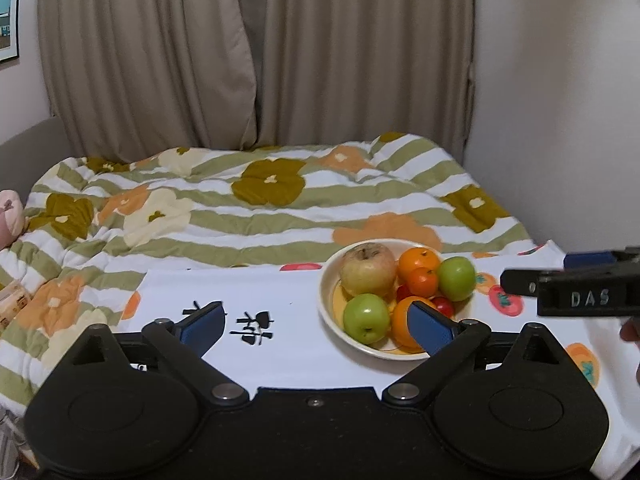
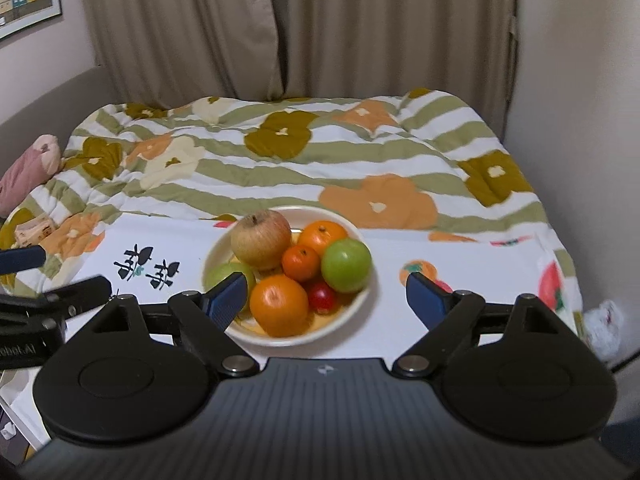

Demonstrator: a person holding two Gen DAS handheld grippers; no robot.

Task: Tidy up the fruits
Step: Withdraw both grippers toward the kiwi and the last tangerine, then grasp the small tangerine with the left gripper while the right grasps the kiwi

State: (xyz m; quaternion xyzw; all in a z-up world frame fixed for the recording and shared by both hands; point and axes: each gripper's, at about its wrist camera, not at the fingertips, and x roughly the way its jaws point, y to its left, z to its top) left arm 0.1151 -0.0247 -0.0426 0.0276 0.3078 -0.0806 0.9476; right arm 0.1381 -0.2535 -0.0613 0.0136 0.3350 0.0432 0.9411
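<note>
A cream bowl (image 1: 326, 312) (image 2: 356, 312) sits on a white printed cloth (image 1: 280, 352) (image 2: 392, 320) on the bed. It holds a large yellow-red apple (image 1: 368, 268) (image 2: 261, 239), two green apples (image 1: 366, 318) (image 1: 457, 278) (image 2: 346, 265), several oranges (image 1: 418, 262) (image 2: 279, 305) and small red fruits (image 1: 443, 306) (image 2: 321, 297). My left gripper (image 1: 316, 326) is open and empty, hovering before the bowl's left side. My right gripper (image 2: 326, 296) is open and empty, its jaws straddling the bowl's near edge. Each gripper shows from the side in the other's view (image 1: 560, 286) (image 2: 52, 300).
A floral striped quilt (image 1: 248, 200) (image 2: 280, 152) covers the bed behind the cloth. Beige curtains (image 1: 256, 52) hang at the back, walls on both sides. A pink pillow (image 2: 28, 172) lies at the left. A crumpled white bag (image 2: 604, 328) sits off the bed's right edge.
</note>
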